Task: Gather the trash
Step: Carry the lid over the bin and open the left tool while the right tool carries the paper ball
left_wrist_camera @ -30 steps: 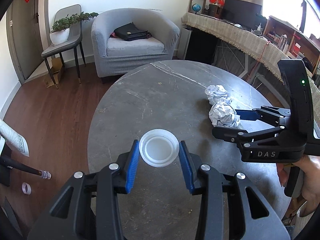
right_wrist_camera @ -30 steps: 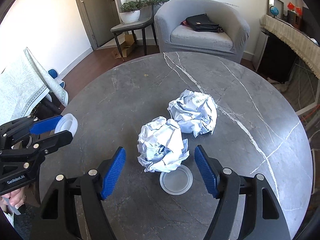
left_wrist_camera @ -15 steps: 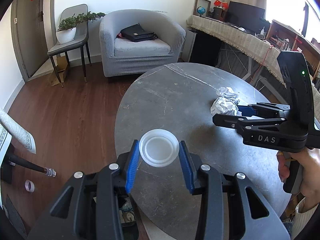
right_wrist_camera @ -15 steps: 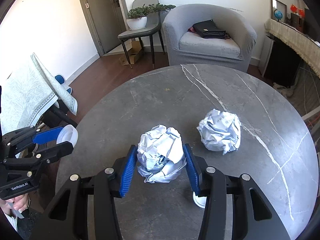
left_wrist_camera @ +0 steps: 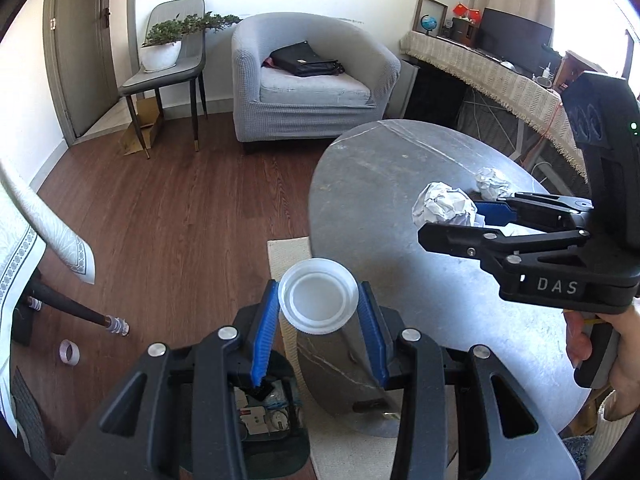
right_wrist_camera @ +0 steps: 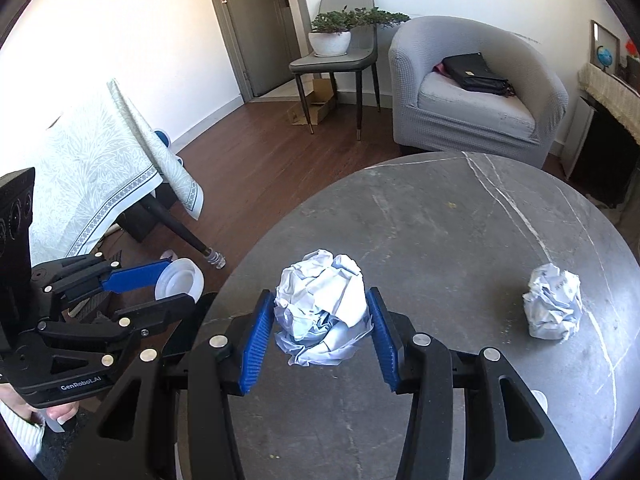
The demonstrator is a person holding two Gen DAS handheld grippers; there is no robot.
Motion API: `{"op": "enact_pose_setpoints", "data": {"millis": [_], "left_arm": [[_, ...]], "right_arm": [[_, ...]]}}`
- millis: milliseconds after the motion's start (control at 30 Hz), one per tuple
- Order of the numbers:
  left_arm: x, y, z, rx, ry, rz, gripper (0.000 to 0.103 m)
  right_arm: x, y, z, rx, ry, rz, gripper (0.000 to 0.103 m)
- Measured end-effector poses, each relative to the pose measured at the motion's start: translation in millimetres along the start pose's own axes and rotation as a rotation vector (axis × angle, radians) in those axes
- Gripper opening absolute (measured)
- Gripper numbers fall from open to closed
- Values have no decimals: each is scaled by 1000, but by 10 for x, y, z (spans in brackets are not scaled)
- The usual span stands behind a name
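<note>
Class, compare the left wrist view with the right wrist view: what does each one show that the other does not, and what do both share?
Only the left wrist view shows the bin on the floor below the left gripper, and the desk with a monitor.

Only the right wrist view shows the draped tablecloth in full.

Both show the plastic lid, the held paper ball, the right gripper, the second paper ball, the table and the armchair.

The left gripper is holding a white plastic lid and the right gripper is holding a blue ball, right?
Not quite. The left gripper does hold the white plastic lid, but the right gripper holds a crumpled paper ball, white rather than blue. Only the jaws' pads are blue. The right wrist view shows it.
</note>
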State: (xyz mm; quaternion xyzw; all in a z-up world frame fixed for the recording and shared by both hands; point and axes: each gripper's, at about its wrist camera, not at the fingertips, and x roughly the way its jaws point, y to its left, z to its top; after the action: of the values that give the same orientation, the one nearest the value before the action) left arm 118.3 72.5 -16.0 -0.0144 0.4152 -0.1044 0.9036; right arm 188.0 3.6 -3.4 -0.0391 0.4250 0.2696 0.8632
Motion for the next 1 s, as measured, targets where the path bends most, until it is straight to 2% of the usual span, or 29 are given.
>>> {"op": "enact_pose_setpoints", "data": {"millis": [400,1000], "left_arm": [[21,438,-206,-44,51,49,42],[397,1107,-773,-95,250,163,42]], "right_arm": [[166,446,106,-61,20,70,48],[496,1035,219,-124,64,147,48]]}}
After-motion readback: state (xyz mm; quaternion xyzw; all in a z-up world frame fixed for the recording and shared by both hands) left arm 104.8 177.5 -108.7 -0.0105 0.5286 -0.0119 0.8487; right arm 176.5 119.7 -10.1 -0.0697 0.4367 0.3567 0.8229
